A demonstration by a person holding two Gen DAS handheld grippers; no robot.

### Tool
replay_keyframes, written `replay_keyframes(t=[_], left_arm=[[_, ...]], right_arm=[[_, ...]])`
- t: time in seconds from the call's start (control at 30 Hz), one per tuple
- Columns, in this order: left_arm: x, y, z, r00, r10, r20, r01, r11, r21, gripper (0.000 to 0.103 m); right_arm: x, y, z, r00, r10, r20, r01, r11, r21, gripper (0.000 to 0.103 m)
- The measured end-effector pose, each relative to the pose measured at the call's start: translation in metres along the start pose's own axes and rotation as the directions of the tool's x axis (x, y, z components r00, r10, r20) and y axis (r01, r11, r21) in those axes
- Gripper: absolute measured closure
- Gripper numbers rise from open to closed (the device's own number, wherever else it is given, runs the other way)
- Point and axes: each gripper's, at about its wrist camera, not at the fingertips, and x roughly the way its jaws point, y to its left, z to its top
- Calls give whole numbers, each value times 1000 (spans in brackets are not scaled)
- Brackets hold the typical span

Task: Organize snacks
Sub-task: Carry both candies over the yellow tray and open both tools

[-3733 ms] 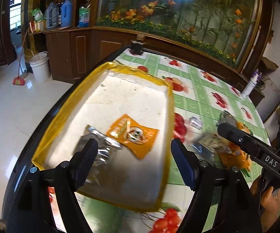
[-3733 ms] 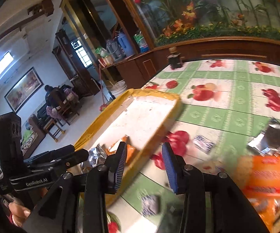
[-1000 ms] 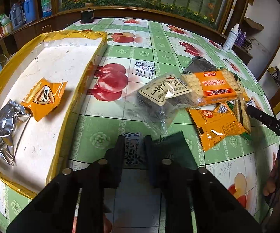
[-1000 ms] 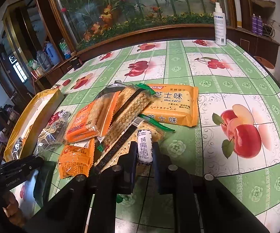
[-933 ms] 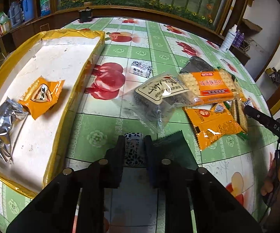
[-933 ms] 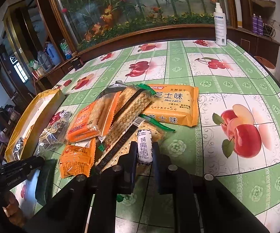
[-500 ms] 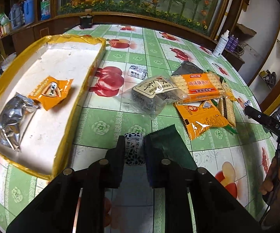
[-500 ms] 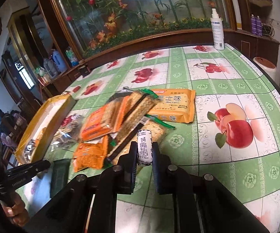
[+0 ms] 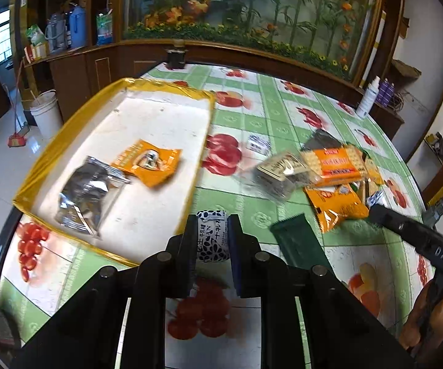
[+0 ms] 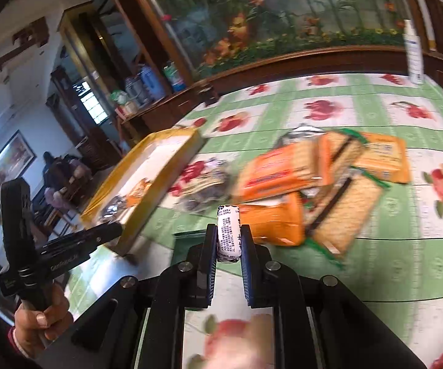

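A home, by the look of it: a dining bench (image 9: 283, 113) under a green fruit-print cloth, a large planted aquarium (image 9: 252, 9) in dark wood cabinets on the far side, and thermoses (image 9: 73, 29) on a shelf at far left. A broom (image 9: 17, 129) and white bucket (image 9: 46, 117) stand on the tiled floor, and a framed picture (image 10: 6, 163) hangs on the left wall.

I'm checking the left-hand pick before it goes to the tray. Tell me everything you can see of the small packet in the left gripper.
The small packet is a short, plump pillow wrapper, white with black blotches and black print, seemingly glossy film. It stands roughly upright between the left gripper's two pads, which press its sides; its top pokes above the fingertips. It is lifted off the tablecloth, just beside the yellow tray's near corner. Nothing else touches it.
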Motion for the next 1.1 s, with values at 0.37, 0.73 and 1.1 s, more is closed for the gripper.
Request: replay_keyframes(t=[0.37,0.73,1.1], left_arm=[[21,73,46,992,126,28,-122,985,-124,87],[77,111,67,976,215,-32,-217,965,-148,87],[44,106,63,972,235,23,-229,962,-150,28]], right_arm=[[87,102,31,979,186,-81,-194,975,-105,89],[198,148,69,981,118,-151,-142,978,-154,89],[191,139,67,985,106,-135,-127,980,-154,63]])
